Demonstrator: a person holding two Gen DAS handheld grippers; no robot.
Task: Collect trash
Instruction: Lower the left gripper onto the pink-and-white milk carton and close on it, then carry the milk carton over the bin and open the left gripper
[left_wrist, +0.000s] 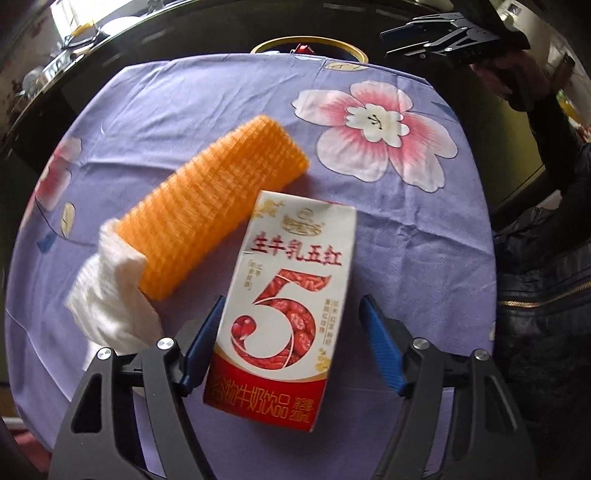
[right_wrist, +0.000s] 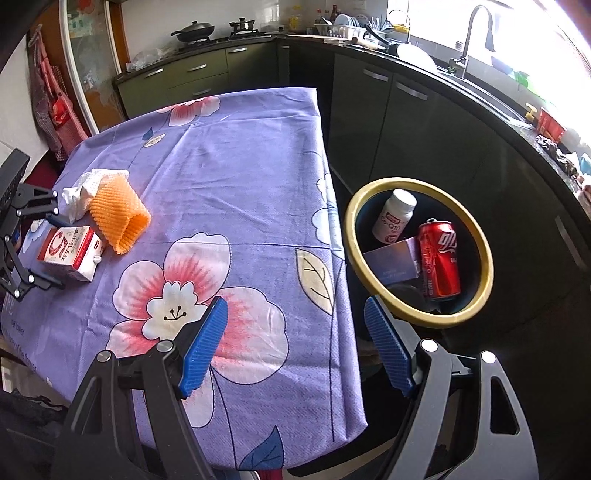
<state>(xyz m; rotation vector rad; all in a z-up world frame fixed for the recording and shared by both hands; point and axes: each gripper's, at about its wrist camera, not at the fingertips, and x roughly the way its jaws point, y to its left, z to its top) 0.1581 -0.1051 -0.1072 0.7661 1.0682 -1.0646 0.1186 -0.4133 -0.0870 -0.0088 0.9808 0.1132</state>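
A white and red milk carton lies flat on the purple flowered tablecloth. My left gripper points down over it, its blue pads on either side of the carton's lower half. The left pad is at the carton's edge and the right pad stands clear, so the gripper is open. Beside the carton lie an orange foam net sleeve and a crumpled white tissue. My right gripper hangs open and empty over the table's edge by the yellow-rimmed bin.
Inside the bin are a white pill bottle, a red cola can and a small box. Dark kitchen cabinets and a counter with a sink stand behind the bin. A dark sleeve reaches in on the right.
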